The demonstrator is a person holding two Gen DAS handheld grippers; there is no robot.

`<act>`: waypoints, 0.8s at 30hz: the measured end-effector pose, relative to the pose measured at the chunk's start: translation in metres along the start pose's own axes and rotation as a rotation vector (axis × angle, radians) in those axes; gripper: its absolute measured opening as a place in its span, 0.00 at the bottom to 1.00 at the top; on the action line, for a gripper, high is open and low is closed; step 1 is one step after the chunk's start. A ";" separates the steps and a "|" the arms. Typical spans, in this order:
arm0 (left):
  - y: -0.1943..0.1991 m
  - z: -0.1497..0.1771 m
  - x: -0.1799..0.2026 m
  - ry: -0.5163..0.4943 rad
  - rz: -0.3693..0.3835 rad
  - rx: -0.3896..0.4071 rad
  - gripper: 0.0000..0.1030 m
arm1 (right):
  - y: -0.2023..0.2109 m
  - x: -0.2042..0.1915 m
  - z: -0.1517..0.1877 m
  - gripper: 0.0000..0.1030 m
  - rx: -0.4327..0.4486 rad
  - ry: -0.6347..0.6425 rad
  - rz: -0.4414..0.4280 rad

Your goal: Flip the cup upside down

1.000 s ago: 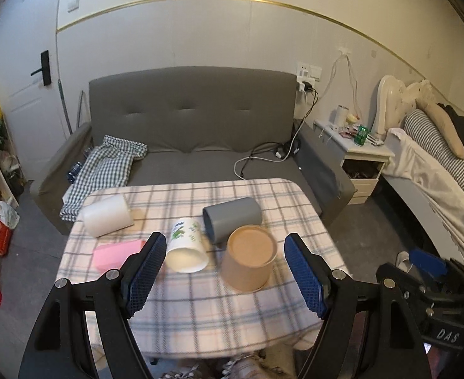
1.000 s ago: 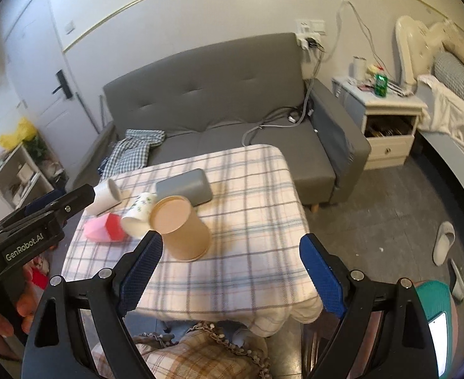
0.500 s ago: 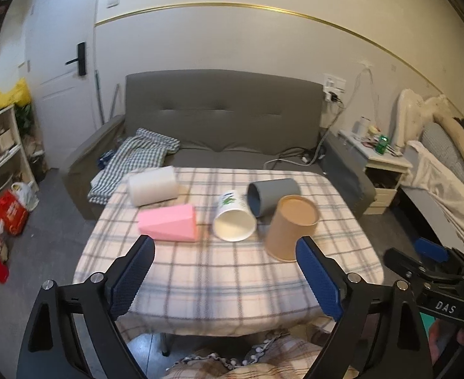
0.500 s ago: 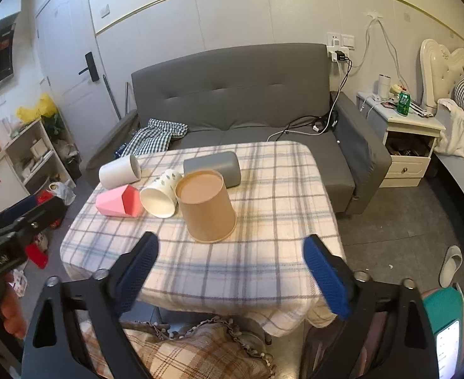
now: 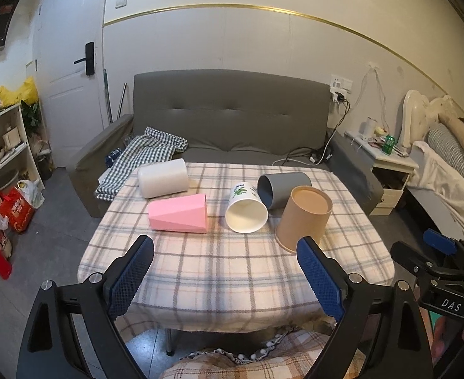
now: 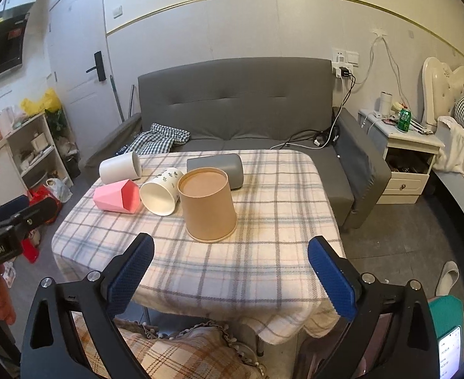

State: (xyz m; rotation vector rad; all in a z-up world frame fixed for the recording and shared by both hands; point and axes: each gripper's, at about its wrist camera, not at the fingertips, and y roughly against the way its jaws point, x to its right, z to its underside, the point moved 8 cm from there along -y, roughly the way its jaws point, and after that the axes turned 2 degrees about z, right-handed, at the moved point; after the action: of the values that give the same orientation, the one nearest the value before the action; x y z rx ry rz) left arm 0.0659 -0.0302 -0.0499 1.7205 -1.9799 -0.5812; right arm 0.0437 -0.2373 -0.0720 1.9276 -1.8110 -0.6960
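Note:
A brown paper cup (image 5: 304,218) (image 6: 207,204) stands upside down on the plaid-covered table (image 5: 232,271) (image 6: 273,189). Beside it lie on their sides a white cup with a leaf print (image 5: 246,211) (image 6: 161,191), a grey cup (image 5: 284,188) (image 6: 219,166), a pink faceted cup (image 5: 179,213) (image 6: 118,196) and a plain white cup (image 5: 163,178) (image 6: 120,168). My left gripper (image 5: 225,271) is open and empty, held back above the table's near edge. My right gripper (image 6: 230,274) is open and empty, also near the front edge.
A grey sofa (image 5: 228,120) with a checked cloth (image 5: 143,154) stands behind the table. A nightstand (image 6: 402,145) and bed are at the right, shelves (image 5: 4,145) and bags at the left. The right gripper shows at the right edge of the left wrist view (image 5: 437,262).
Both grippers have pulled back and up from the cups, so the whole table comes into view. The cups have not moved. Both stay open.

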 end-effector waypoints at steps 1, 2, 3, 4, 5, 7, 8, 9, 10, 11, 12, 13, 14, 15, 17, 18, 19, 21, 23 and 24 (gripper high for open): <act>0.000 0.001 0.000 -0.002 0.001 -0.002 0.92 | 0.000 -0.001 0.000 0.96 -0.001 0.002 -0.001; -0.001 0.002 0.000 -0.002 0.002 -0.005 0.92 | -0.001 -0.001 0.000 0.96 -0.004 0.004 -0.002; -0.001 0.002 0.000 0.001 0.003 -0.009 0.92 | -0.001 -0.002 0.000 0.96 -0.004 0.006 -0.003; -0.002 0.003 -0.001 0.007 0.006 -0.014 0.92 | 0.000 -0.003 0.000 0.96 -0.003 0.008 -0.006; -0.003 0.003 -0.001 0.011 0.012 -0.019 0.92 | -0.001 -0.004 0.000 0.96 -0.003 0.010 -0.007; -0.004 0.003 -0.003 0.022 0.018 -0.020 0.92 | -0.002 -0.005 0.000 0.96 -0.006 0.010 -0.005; -0.004 0.003 -0.004 0.028 0.020 -0.020 0.92 | -0.001 -0.004 0.000 0.96 -0.004 0.007 -0.006; -0.004 0.003 -0.005 0.032 0.020 -0.021 0.92 | -0.001 -0.005 0.000 0.96 -0.006 0.004 -0.006; -0.004 0.003 -0.007 0.035 0.017 -0.023 0.92 | -0.002 -0.005 0.000 0.96 -0.008 0.002 -0.006; -0.005 0.004 -0.007 0.037 0.015 -0.024 0.92 | -0.002 -0.005 0.001 0.96 -0.009 0.002 -0.006; -0.005 0.004 -0.008 0.037 0.013 -0.025 0.92 | -0.003 -0.005 0.001 0.96 -0.009 0.001 -0.003; -0.005 0.004 -0.008 0.038 0.012 -0.027 0.92 | -0.003 -0.005 0.001 0.96 -0.010 0.001 -0.002; -0.006 0.005 -0.009 0.039 0.013 -0.031 0.92 | -0.004 -0.005 0.001 0.96 -0.010 -0.001 -0.002; -0.006 0.004 -0.009 0.039 0.015 -0.033 0.92 | -0.004 -0.005 0.000 0.96 -0.012 -0.004 -0.003; -0.006 0.004 -0.010 0.039 0.011 -0.029 0.92 | -0.005 -0.006 0.000 0.96 -0.013 -0.005 -0.002; -0.006 0.003 -0.010 0.039 0.012 -0.029 0.92 | -0.005 -0.006 0.000 0.96 -0.013 -0.005 -0.001; -0.007 0.003 -0.011 0.040 0.014 -0.031 0.92 | -0.006 -0.006 -0.001 0.96 -0.015 -0.004 -0.002; -0.006 0.004 -0.010 0.039 0.010 -0.032 0.92 | -0.007 -0.007 -0.002 0.96 -0.015 -0.002 0.000; -0.006 0.003 -0.010 0.038 0.016 -0.029 0.92 | -0.006 -0.007 -0.003 0.96 -0.013 0.000 0.001; -0.006 0.003 -0.011 0.038 0.015 -0.028 0.92 | -0.006 -0.006 -0.003 0.96 -0.013 -0.001 0.001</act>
State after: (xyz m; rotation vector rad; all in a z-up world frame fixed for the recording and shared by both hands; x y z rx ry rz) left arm 0.0701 -0.0201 -0.0567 1.6866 -1.9474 -0.5642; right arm 0.0505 -0.2308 -0.0727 1.9186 -1.8038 -0.7067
